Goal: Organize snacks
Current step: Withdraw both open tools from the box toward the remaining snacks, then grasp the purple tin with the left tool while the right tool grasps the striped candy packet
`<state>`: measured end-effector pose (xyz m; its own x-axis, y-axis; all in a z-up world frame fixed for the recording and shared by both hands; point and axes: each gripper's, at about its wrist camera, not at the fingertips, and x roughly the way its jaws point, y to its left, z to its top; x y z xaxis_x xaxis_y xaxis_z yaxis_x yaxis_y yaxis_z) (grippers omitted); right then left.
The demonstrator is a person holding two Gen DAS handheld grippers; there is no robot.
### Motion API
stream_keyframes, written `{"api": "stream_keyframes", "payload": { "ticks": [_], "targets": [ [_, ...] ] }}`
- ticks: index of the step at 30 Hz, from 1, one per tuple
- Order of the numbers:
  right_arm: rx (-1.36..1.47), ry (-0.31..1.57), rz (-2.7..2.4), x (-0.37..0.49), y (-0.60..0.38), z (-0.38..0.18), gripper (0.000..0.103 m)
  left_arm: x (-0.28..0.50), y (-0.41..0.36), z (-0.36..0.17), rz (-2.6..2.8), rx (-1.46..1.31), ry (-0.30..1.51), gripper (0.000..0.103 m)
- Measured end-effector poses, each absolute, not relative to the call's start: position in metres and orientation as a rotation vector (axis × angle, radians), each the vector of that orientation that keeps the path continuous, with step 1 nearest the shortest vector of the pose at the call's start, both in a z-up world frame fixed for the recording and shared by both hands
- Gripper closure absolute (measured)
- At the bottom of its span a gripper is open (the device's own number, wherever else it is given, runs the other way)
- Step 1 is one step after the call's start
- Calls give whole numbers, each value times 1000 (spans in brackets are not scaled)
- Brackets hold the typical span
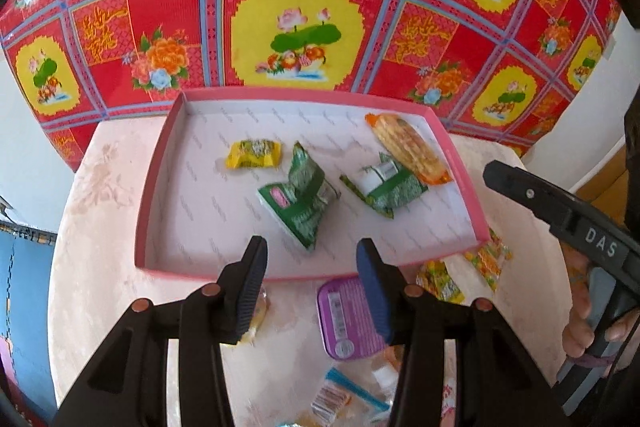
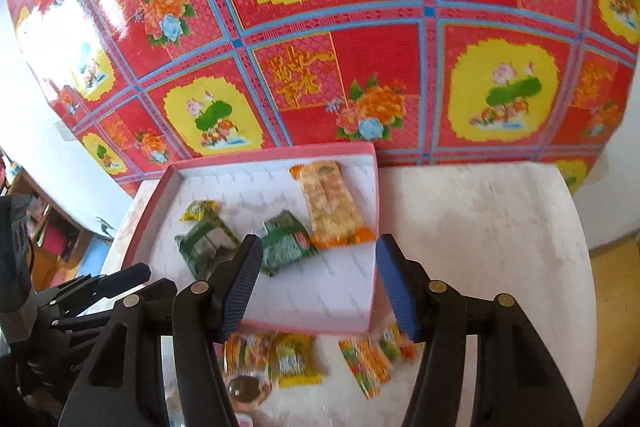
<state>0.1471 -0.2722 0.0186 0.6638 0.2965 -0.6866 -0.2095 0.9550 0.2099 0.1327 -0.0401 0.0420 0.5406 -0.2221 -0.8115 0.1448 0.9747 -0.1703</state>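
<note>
The left gripper [image 1: 312,291] fills the bottom of its own view, its two blue-padded fingers [image 1: 250,291] standing well apart with nothing between them. Just under them on the pale table [image 1: 100,227] lie a purple tin [image 1: 348,319], partly behind the right-hand finger, and a small yellowish candy [image 1: 258,311] beside the left-hand one. Nearer the bottom edge sits a blurred heap of wrappers [image 1: 340,395]; their kinds cannot be told.

Beyond the fingertips lies the pink tray [image 1: 156,187], shallow, with a white floor. In it are a yellow packet [image 1: 253,153] to the left, two green packets [image 1: 298,201] [image 1: 384,191] in the middle, and a long orange pack [image 1: 410,149] to the right, its lower end overlapping the second green packet. By the tray's near right corner, on the table, rest two yellow-and-orange sachets [image 1: 440,281] [image 1: 490,259].

The right gripper [image 2: 320,287] likewise stands wide apart and empty, over the tray's near edge [image 2: 304,327]. Below it, on the table, lie several small yellow and orange sachets [image 2: 294,359] [image 2: 370,359] and a clear-wrapped dark sweet [image 2: 244,387], all blurred. The other tool shows at the left of this view. A red floral cloth [image 2: 360,59] hangs behind the table.
</note>
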Motion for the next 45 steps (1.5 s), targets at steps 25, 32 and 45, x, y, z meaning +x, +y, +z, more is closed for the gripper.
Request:
{"api": "stream_keyframes", "payload": {
  "ticks": [25, 32, 45],
  "targets": [
    [53, 902, 298, 109, -310, -30, 43, 109, -73, 7, -183, -52, 1076, 53],
    [93, 907, 315, 109, -321, -39, 37, 116, -83, 0, -171, -36, 1082, 50],
    [129, 923, 338, 117, -316, -43, 26, 113, -93, -18, -151, 35, 1045, 49]
  ]
}}
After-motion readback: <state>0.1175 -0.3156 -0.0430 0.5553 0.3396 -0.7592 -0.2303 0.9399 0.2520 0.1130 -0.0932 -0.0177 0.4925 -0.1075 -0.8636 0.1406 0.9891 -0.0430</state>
